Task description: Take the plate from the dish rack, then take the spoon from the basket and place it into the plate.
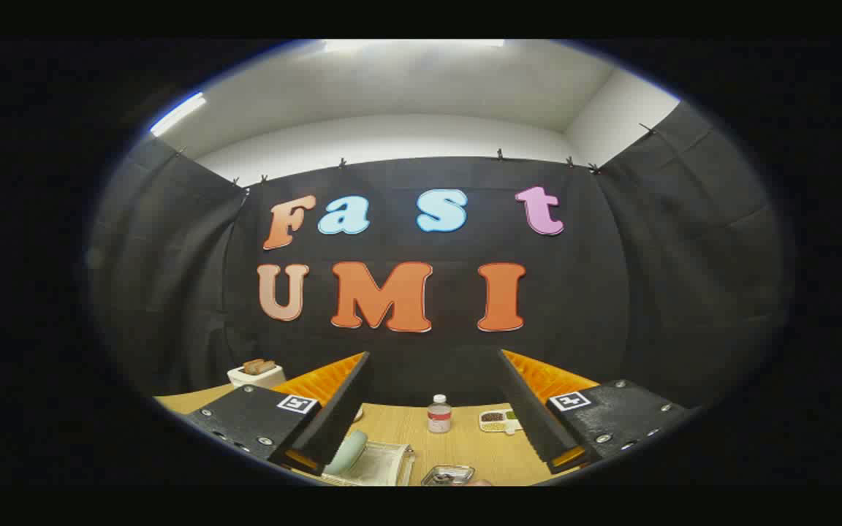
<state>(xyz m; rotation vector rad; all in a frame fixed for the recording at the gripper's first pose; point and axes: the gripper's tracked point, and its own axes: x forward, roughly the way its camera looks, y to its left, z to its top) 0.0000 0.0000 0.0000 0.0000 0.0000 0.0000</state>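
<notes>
1. Plainly spread wide, gripper (432, 409) fingers holding nothing, raised above table (465, 446).
2. Between them, low: plate (346, 453) standing in rack (377, 467), both partly cut off.
3. Beyond: bottle (439, 414), small dish (499, 421).
4. Hard to identify: metal tray (448, 475), contents unclear.

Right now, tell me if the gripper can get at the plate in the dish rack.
Probably yes. The gripper has its jaws wide apart, holding nothing, and the plate stands in the dish rack low by one finger, nothing covering it. The gripper points above it, so it must tip down first.
</notes>
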